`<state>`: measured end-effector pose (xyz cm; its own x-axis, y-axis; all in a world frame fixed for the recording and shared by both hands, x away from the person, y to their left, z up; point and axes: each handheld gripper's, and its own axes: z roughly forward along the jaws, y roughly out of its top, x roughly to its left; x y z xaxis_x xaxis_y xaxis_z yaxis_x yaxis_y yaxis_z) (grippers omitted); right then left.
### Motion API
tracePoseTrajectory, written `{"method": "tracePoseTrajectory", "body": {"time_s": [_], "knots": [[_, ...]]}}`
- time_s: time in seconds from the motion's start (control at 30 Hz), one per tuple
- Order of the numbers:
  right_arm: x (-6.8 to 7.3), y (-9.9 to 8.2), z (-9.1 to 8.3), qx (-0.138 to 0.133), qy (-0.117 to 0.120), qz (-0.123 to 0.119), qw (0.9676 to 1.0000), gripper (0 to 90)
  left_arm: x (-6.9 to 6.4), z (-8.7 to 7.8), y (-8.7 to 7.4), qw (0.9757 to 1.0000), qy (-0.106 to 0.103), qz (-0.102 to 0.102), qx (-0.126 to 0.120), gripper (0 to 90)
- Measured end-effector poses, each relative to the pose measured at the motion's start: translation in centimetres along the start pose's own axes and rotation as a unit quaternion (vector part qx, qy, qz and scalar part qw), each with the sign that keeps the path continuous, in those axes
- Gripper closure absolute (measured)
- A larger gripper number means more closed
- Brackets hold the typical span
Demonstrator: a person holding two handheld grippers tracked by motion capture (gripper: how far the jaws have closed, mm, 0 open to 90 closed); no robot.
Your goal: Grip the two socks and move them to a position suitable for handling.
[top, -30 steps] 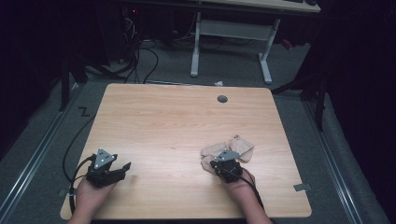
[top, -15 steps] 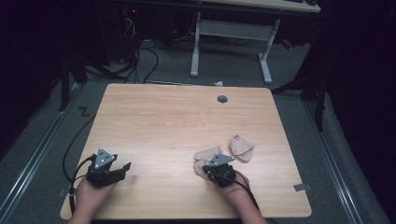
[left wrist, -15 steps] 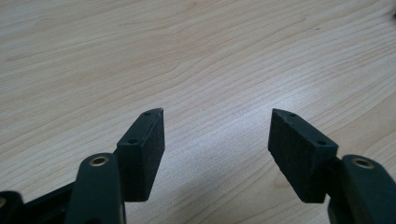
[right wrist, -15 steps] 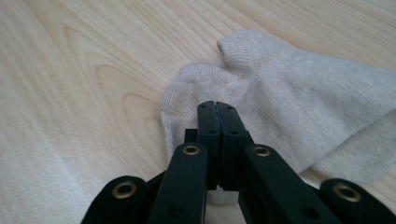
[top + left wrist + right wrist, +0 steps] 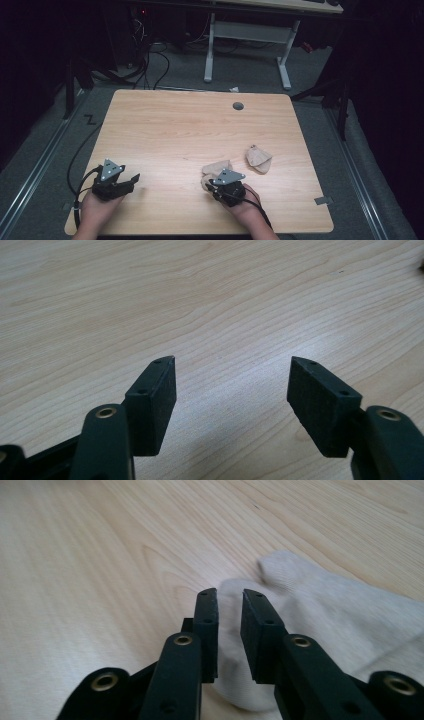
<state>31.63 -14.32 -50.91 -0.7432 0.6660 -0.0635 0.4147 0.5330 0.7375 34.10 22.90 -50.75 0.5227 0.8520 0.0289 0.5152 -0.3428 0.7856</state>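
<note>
The right claw (image 5: 209, 186) sits at the near middle of the table (image 5: 170, 130), its jaws a narrow gap apart after just opening, poised over the edge of a beige sock (image 5: 320, 615) without pinching it. A second sock (image 5: 258, 157) lies apart to the right; earlier both were bunched together. The left claw (image 5: 231, 390) rests spread wide, holding nothing.

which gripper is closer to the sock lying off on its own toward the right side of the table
Right. The right gripper sits just down-left of that lone sock, over the other sock; the left gripper is far across the table.
</note>
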Motion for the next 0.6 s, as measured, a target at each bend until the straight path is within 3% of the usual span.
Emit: {"method": "tracePoseTrajectory", "body": {"time_s": [0.17, 0.37, 0.6], "knots": [[0.8, -0.1, 0.7, 0.019, -0.010, -0.029, 0.9994, 67.4, 0.0, -0.1, 0.0, 1.0000, 0.001, 0.000, -0.003, 36.7], [0.0, -0.6, 0.9, 0.030, -0.008, -0.011, 0.9994, 66.3, 0.1, -0.1, 0.0, 1.0000, -0.001, -0.001, -0.001, 36.7], [-0.2, -0.8, 1.2, 0.043, -0.006, -0.016, 0.9989, 69.1, 0.0, 0.0, 0.0, 1.0000, -0.001, 0.000, 0.000, 36.8]]}}
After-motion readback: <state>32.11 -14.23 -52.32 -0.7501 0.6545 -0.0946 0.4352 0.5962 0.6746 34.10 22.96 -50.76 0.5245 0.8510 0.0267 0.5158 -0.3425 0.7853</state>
